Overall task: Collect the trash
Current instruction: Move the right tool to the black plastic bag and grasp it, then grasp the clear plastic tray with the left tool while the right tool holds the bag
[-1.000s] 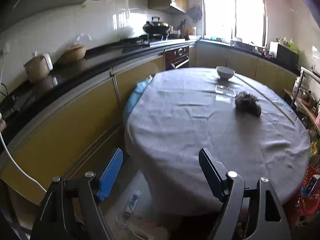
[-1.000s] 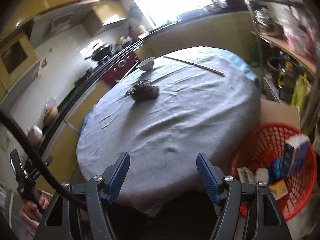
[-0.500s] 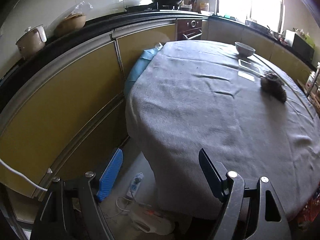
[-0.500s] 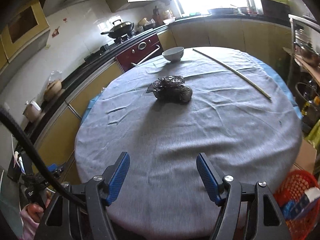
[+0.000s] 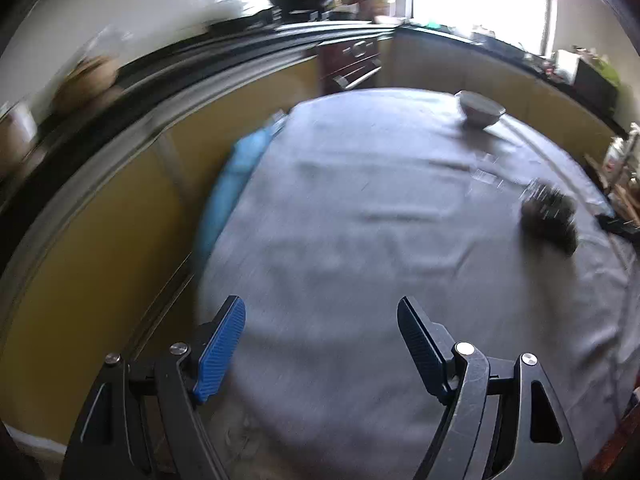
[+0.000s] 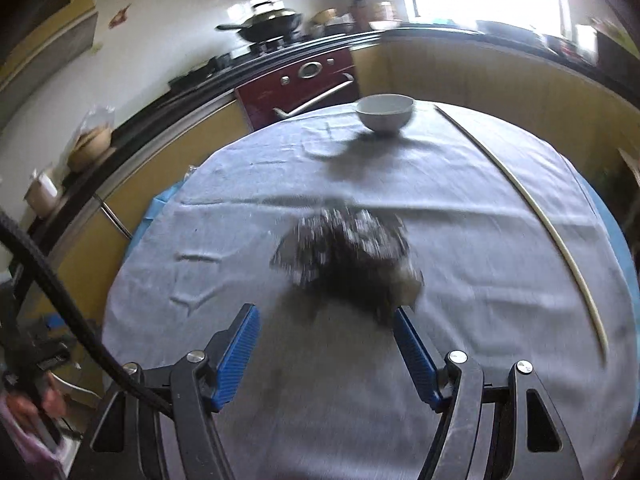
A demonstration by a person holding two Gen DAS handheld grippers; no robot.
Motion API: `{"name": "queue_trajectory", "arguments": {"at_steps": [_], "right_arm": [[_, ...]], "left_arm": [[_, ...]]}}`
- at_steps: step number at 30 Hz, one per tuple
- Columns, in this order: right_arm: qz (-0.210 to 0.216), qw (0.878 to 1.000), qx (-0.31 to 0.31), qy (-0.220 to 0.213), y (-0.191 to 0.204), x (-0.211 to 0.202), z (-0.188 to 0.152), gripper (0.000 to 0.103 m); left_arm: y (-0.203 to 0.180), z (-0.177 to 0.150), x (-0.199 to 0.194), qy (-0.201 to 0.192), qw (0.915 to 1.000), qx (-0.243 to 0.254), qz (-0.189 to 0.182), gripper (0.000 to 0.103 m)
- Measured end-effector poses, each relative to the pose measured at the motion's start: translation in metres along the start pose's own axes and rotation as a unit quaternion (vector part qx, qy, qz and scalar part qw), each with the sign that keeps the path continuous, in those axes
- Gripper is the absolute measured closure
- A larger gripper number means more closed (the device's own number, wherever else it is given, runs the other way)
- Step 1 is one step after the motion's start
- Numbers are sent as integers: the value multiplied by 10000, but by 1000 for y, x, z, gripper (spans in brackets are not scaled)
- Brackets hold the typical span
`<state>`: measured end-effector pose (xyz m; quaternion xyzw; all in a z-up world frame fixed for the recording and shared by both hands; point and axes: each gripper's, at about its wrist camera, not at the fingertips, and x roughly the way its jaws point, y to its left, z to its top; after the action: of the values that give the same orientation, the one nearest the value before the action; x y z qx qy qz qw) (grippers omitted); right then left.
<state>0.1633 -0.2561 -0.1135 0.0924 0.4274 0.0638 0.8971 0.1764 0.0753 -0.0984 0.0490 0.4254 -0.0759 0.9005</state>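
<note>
A dark crumpled wad of trash [image 6: 348,258] lies near the middle of the round table with the grey cloth [image 6: 500,320]. My right gripper [image 6: 325,324] hovers over the cloth just short of the wad, open, with nothing between its blue pads. In the left wrist view the same wad [image 5: 550,218] lies far right on the grey cloth [image 5: 360,220]. My left gripper [image 5: 322,320] hangs open above the table's near left edge, holding nothing. Both views are blurred by motion.
A white bowl [image 6: 385,112] stands at the far side of the table, and a long pale stick [image 6: 532,204] lies along its right side. Yellow cabinets [image 5: 100,216] and a dark counter with a wok [image 6: 268,24] curve along the left. A hand [image 6: 44,400] shows at lower left.
Both grippers have moved in over the table. The wad now sits much closer to my right gripper, and the red basket has slid out of its view. The jaws kept their width.
</note>
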Motion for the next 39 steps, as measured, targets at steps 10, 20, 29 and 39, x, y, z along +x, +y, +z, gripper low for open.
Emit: {"name": "queue_trajectory", "arguments": {"at_steps": [10,20,29,39], "right_arm": [[31,9903,-1131,805,-22,100,28,30],[-1,9948,-821,602,-48,108,31,56],[1065,9898,767,548,-95,75,11,58],[2007,9541,2149,570,-132,52,-37,58]], "left_arm": [[-85,104,64,128,9888,1162,-933,24],[-170,145,102,309,9144,3239,-2409,23],[-217,142,126,387,8108,5188,-2682,23],[-226,147,151,774,7291,5997,-3205,23]]}}
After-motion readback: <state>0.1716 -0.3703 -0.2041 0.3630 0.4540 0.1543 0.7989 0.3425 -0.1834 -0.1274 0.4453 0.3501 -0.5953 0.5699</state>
